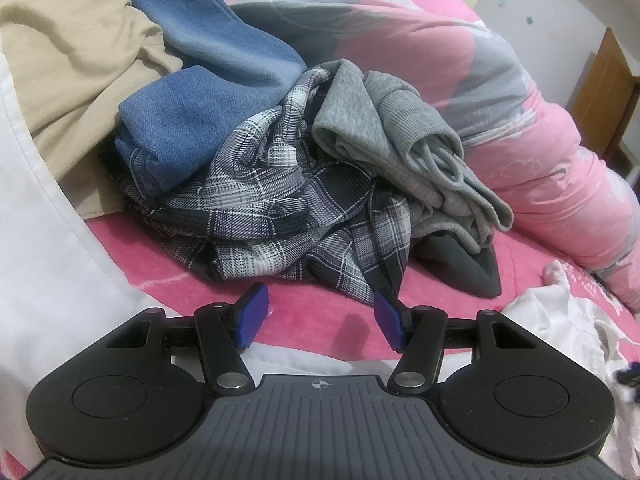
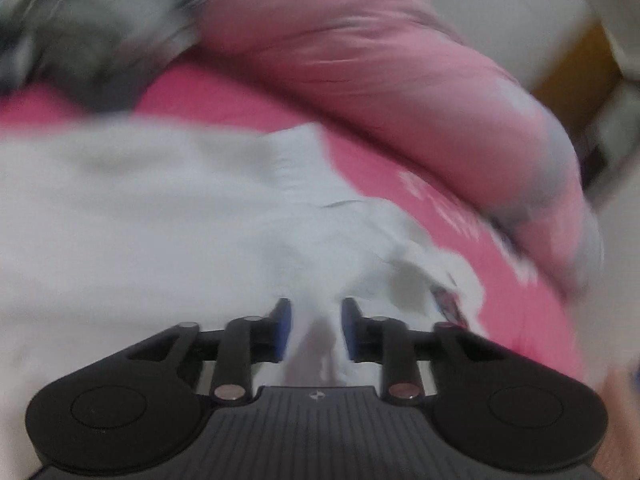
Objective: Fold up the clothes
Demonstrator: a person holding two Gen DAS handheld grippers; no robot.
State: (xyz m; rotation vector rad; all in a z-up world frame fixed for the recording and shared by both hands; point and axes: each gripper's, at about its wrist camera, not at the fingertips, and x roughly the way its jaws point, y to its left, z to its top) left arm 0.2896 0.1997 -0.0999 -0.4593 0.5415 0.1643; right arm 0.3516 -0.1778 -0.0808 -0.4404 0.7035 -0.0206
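Note:
A heap of clothes lies on the pink bed sheet in the left wrist view: a dark plaid shirt, a grey knit garment, blue jeans and a beige piece. My left gripper stands open just in front of the plaid shirt, with only sheet between its blue pads. A white garment is spread below my right gripper in the blurred right wrist view. Its jaws stand apart, with a raised fold of the white cloth in the gap; the pads do not seem to press on it.
A pink and grey quilt is bunched along the far right side of the bed. White cloth covers the left edge, and another white piece lies at the right. A brown door stands beyond the bed.

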